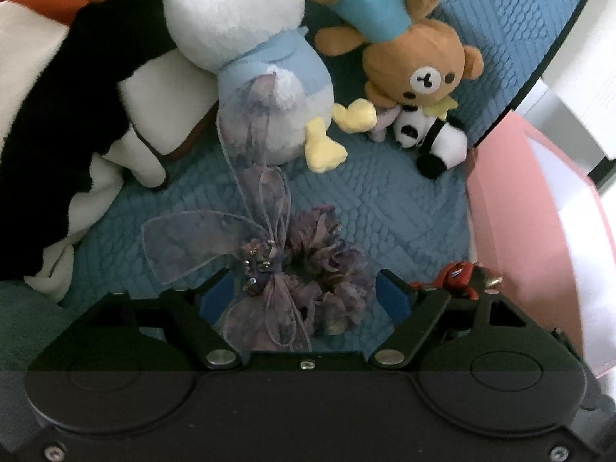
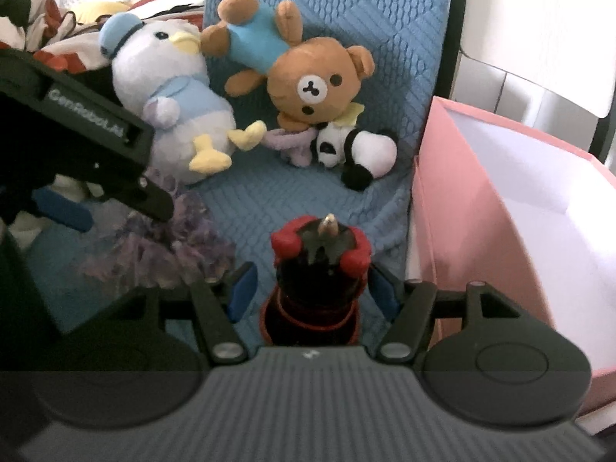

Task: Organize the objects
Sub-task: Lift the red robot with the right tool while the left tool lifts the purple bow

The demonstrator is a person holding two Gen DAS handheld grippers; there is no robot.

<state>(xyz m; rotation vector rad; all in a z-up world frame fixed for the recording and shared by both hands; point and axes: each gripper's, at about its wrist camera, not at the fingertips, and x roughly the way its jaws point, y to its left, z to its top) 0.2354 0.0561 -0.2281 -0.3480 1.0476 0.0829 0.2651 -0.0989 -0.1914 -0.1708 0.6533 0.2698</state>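
A purple scrunchie with a sheer ribbon bow (image 1: pixel 308 281) lies on the blue quilt (image 1: pixel 385 200), between the wide-open blue pads of my left gripper (image 1: pixel 306 292). It also shows in the right wrist view (image 2: pixel 169 246), under the left gripper's body (image 2: pixel 77 127). My right gripper (image 2: pixel 313 288) is open with a red and black toy figure (image 2: pixel 319 265) standing between its fingers; the pads do not touch it. The same toy shows in the left wrist view (image 1: pixel 458 275), right of my left gripper.
A white-and-blue duck plush (image 2: pixel 169 92), a brown bear plush (image 2: pixel 304 77) and a small panda plush (image 2: pixel 358 150) lie further back on the quilt. An open pink box (image 2: pixel 500 211) stands at the right. A black-and-white plush (image 1: pixel 57 134) lies at the left.
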